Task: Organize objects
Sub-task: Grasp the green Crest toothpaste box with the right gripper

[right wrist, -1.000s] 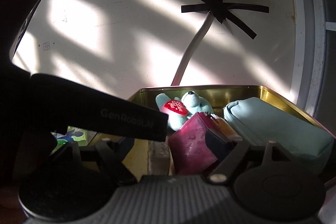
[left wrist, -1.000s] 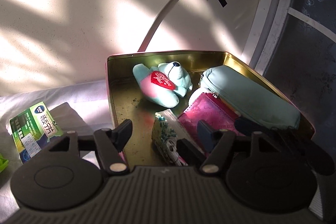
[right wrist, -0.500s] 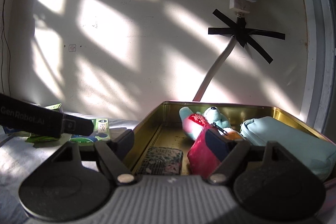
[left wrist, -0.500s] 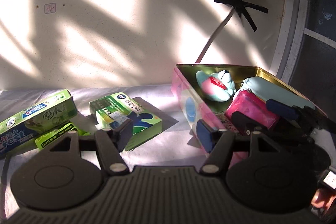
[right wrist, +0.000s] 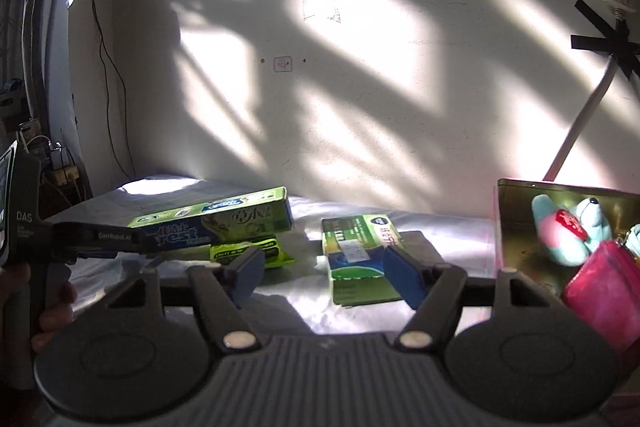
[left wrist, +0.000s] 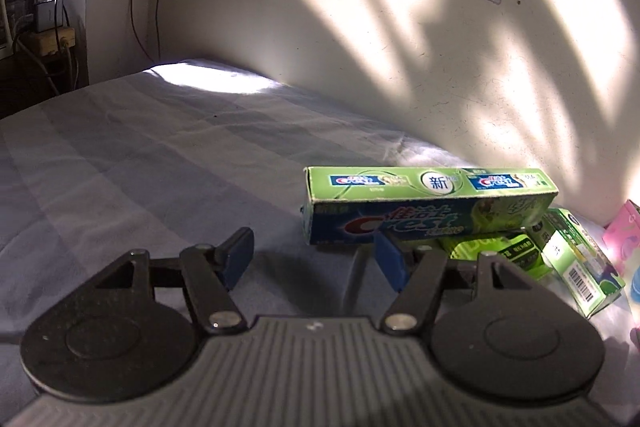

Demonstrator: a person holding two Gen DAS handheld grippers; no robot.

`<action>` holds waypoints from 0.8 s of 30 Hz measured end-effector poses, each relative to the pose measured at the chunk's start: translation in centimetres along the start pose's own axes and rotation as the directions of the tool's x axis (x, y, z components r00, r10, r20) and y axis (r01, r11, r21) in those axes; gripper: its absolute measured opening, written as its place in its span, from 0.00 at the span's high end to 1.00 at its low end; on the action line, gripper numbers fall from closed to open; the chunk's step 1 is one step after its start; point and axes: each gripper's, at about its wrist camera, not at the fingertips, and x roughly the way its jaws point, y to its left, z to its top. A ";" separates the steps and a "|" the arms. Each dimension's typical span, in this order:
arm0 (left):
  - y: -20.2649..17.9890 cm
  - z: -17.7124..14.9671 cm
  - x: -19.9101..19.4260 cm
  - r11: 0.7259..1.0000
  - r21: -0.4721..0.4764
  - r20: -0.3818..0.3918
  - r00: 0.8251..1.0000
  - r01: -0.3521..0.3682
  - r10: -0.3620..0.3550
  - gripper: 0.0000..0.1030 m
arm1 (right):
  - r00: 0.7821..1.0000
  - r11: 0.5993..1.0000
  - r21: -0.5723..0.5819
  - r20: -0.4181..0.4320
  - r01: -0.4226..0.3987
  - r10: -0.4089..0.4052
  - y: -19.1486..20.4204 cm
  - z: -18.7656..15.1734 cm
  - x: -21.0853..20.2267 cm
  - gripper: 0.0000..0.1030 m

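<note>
Both tongs gape wide, nothing gripped: left tongs (left wrist: pixel 314 259) hang low by the near end of the toothpaste box (left wrist: pixel 430 205), right tongs (right wrist: pixel 322 277) hover facing the green carton (right wrist: pixel 362 259). On the right, the gold tin (right wrist: pixel 520 227) holds a plush toy (right wrist: pixel 568 229) and pink pouch (right wrist: pixel 600 299) — likely the collecting spot. Toothpaste box sits propped on a small lime packet (right wrist: pixel 252 250), probably next in.
</note>
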 end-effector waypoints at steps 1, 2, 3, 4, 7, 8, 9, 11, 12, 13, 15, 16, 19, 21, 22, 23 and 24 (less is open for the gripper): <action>0.9 0.4 -0.1 0.998 -0.055 0.006 1.000 0.008 -0.007 0.34 | 0.999 1.000 0.003 -0.017 -0.029 0.029 0.7 0.7 1.4 0.33; 1.7 0.8 -0.3 0.995 -0.096 0.029 1.000 -0.008 0.010 0.33 | 0.998 0.999 0.008 -0.029 -0.048 0.048 1.4 1.5 2.9 0.30; 2.4 1.3 -0.4 0.990 -0.134 0.054 0.998 -0.036 0.044 0.32 | 0.997 0.998 0.019 -0.042 -0.060 0.061 1.8 2.3 4.5 0.29; 3.1 1.8 -0.4 0.984 -0.171 0.067 0.996 -0.055 0.067 0.32 | 0.996 0.997 0.034 -0.051 -0.069 0.071 2.1 3.2 6.2 0.29; 5.3 3.2 0.5 0.958 -0.286 0.034 0.999 -0.025 0.037 0.32 | 0.995 0.994 0.095 -0.077 -0.055 0.063 1.9 5.5 10.7 0.29; 5.6 3.4 0.9 0.952 -0.306 0.023 0.999 -0.015 0.023 0.32 | 0.992 0.989 0.134 -0.102 -0.060 0.074 1.4 6.0 12.3 0.31; 5.8 3.6 1.3 0.947 -0.320 0.012 1.000 -0.007 0.011 0.32 | 0.988 0.982 0.180 -0.125 -0.061 0.085 1.0 6.4 13.6 0.32; 5.3 3.8 2.5 0.951 -0.309 -0.014 1.000 0.022 -0.027 0.32 | 0.980 0.961 0.269 -0.170 -0.059 0.108 -0.1 6.3 15.5 0.38; 4.9 3.8 3.0 0.953 -0.301 -0.026 0.999 0.037 -0.047 0.33 | 0.973 0.949 0.307 -0.184 -0.075 0.136 -0.5 6.1 16.0 0.44; 4.4 3.6 3.5 0.957 -0.288 -0.034 0.998 0.043 -0.055 0.33 | 0.965 0.937 0.334 -0.197 -0.099 0.172 -0.8 5.8 16.4 0.53; 3.6 3.6 4.0 0.971 -0.237 -0.024 0.999 0.039 -0.046 0.35 | 0.961 0.935 0.336 -0.204 -0.111 0.187 -0.8 5.2 16.3 0.52; 3.7 3.6 4.2 0.973 -0.229 -0.024 0.998 0.043 -0.050 0.39 | 0.961 0.939 0.323 -0.201 -0.121 0.192 -0.7 5.0 15.9 0.52; 3.9 3.3 3.7 0.959 -0.246 -0.050 0.987 0.139 -0.156 0.58 | 0.961 0.948 0.295 -0.206 -0.118 0.184 -0.8 4.8 13.8 0.52; 3.3 2.9 2.8 0.967 -0.209 -0.055 0.986 0.145 -0.160 0.58 | 0.964 0.956 0.270 -0.205 -0.113 0.172 -0.7 4.2 12.0 0.52; 2.9 2.6 2.4 0.971 -0.187 -0.060 0.985 0.150 -0.164 0.58 | 0.964 0.960 0.257 -0.207 -0.110 0.166 -0.7 3.8 10.8 0.51; 2.6 2.2 1.9 0.973 -0.170 -0.072 0.983 0.157 -0.171 0.58 | 0.965 0.964 0.244 -0.207 -0.107 0.160 -0.8 3.2 9.6 0.50; 2.2 1.9 1.4 0.974 -0.156 -0.083 0.980 0.164 -0.178 0.58 | 0.965 0.968 0.230 -0.212 -0.104 0.154 -0.9 2.5 8.3 0.49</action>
